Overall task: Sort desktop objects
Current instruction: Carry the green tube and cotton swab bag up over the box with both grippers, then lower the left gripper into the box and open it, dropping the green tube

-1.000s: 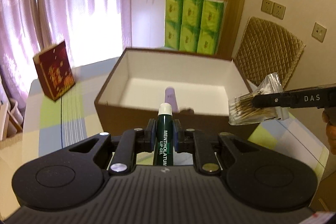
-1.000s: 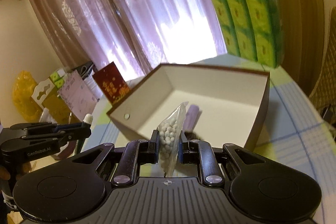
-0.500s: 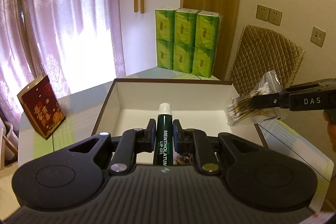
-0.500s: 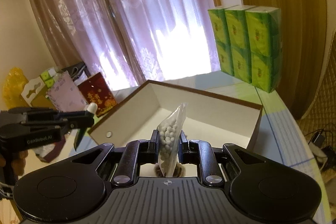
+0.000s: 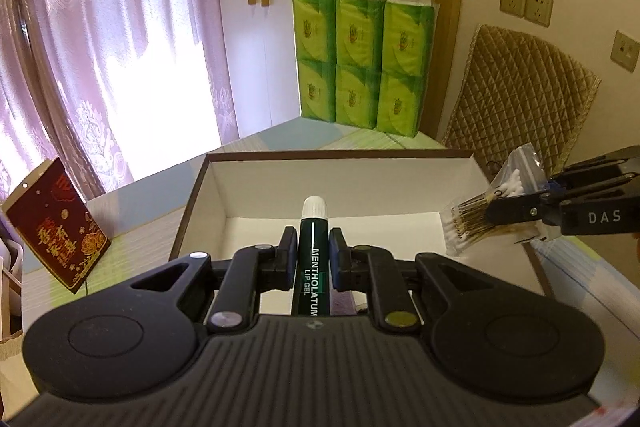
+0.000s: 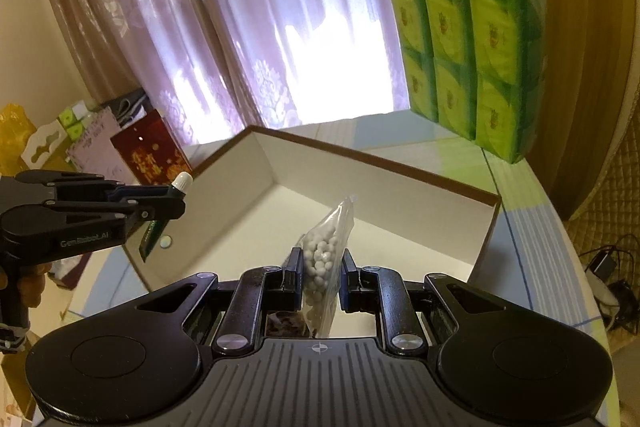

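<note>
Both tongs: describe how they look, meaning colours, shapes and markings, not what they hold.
The left tongs are matte black, with a ribbed body, two round lobes and silver pivot screws; from the side the arm reads "GenRobot.AI". The right tongs share that black build and show blue trim inside the fingers; their side reads "DAS".

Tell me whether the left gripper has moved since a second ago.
Yes. The left gripper, shut on the lip gel, rose and advanced: the brown box now lies below it, interior exposed.

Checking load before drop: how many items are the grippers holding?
2: a dark green lip gel tube in the left gripper, a clear bag of cotton swabs in the right gripper.
</note>
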A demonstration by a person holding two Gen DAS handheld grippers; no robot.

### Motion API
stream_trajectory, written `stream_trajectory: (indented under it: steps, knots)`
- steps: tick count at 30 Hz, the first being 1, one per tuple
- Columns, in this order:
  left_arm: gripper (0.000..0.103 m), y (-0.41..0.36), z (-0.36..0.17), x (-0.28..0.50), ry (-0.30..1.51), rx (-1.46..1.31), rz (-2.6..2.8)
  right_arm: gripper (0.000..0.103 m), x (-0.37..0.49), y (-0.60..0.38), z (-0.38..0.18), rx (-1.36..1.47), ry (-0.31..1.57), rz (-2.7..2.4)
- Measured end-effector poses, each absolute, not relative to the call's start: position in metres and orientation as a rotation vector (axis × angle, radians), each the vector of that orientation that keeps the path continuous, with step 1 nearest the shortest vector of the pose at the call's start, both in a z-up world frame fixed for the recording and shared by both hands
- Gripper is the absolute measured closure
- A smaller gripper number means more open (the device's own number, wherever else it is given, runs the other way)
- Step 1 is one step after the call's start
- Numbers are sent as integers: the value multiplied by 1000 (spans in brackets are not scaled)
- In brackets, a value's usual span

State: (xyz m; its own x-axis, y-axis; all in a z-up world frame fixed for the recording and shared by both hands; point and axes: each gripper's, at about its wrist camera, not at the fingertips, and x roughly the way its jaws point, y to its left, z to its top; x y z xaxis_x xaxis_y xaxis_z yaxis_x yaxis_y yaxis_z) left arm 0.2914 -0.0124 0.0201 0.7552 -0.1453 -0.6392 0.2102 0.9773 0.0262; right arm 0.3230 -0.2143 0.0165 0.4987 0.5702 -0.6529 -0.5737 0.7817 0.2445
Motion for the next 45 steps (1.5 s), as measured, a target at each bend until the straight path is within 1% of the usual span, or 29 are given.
stream_trajectory:
  steps: [5, 13, 21, 28, 36, 37, 38, 40, 42, 44, 45]
  knots:
    - [90, -11, 1, 312, 730, 94, -195, 89, 336, -208, 4, -9, 818, 692]
    - [90, -3, -45, 342, 864, 84, -173, 89, 347, -201, -17, -13, 880, 697]
    - [90, -4, -76, 359, 998, 95, -164, 89, 354, -197, -32, -42, 936, 692]
    - [90, -6, -93, 365, 1078, 107, -155, 89, 350, -195, -38, -100, 974, 706]
    - [89, -7, -91, 365, 1081, 119, -152, 89, 343, -191, -39, -159, 1005, 726]
    - [85, -7, -89, 364, 1079, 122, -154, 89, 342, -190, -39, -168, 1011, 728]
    - [77, -6, -88, 363, 1077, 123, -155, 89, 342, -190, -39, -175, 1017, 731]
    - [68, -6, -83, 360, 1061, 127, -145, 89, 341, -189, -40, -184, 1029, 738]
    - [66, -6, -76, 355, 1035, 138, -142, 89, 340, -187, -41, -189, 1037, 744]
    - [57, -5, -69, 350, 1011, 131, -140, 89, 338, -186, -42, -189, 1045, 752]
    - [55, -3, -64, 347, 996, 122, -139, 89, 338, -185, -42, -190, 1049, 757]
